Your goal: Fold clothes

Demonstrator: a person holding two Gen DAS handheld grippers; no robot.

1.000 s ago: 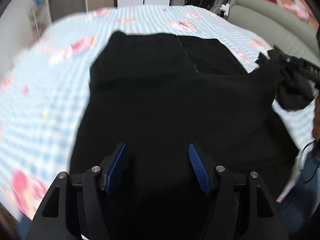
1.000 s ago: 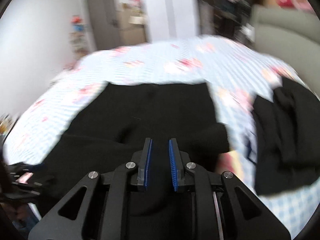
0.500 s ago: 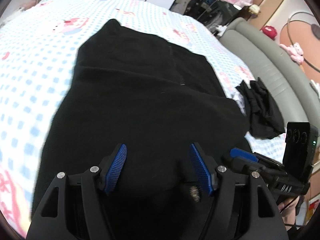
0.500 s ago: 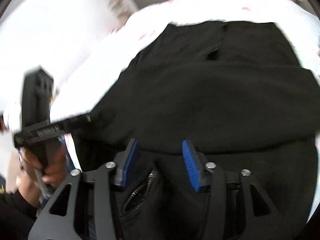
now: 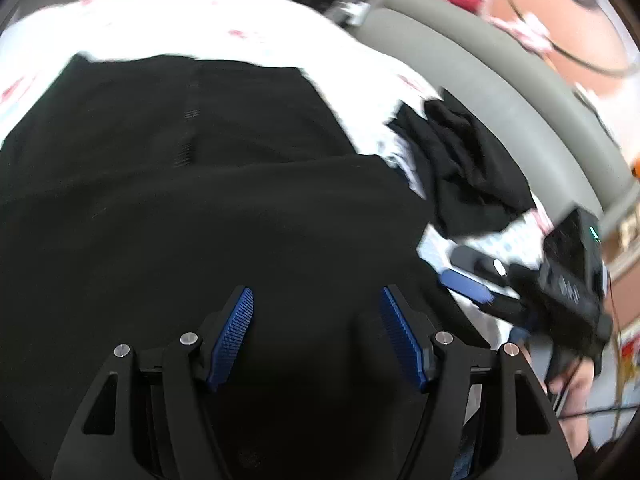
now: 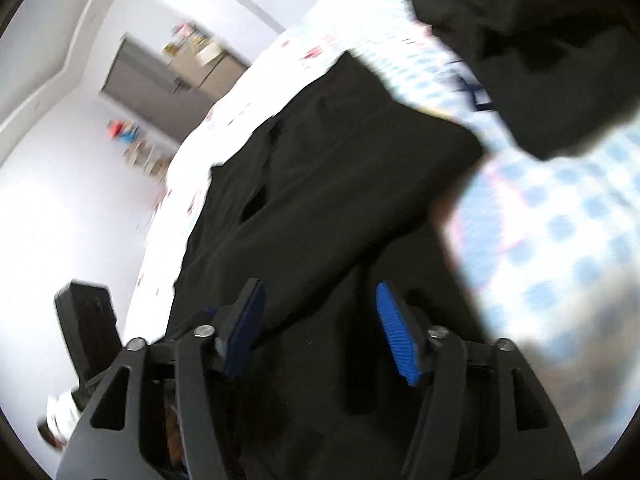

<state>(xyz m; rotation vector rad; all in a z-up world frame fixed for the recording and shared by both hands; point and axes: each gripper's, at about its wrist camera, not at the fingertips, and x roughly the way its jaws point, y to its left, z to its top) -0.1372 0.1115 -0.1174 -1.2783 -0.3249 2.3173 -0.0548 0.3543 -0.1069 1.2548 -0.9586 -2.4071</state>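
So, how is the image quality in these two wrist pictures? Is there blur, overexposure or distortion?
Left wrist view: motion blur, bedsheet washed out white, black garment almost without detail, fisheye bends the grey headboard. Right wrist view: strongly tilted, blurred sheet checks, bright blown-out wall.

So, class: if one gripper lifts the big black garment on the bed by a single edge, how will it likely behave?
The black garment would probably droop and trail: it lies limp, with soft folds. It looks thick and covers much of the bed, so likely fairly heavy. The right gripper, jaws opening, has cloth between them; the ribbed pads should grip it.
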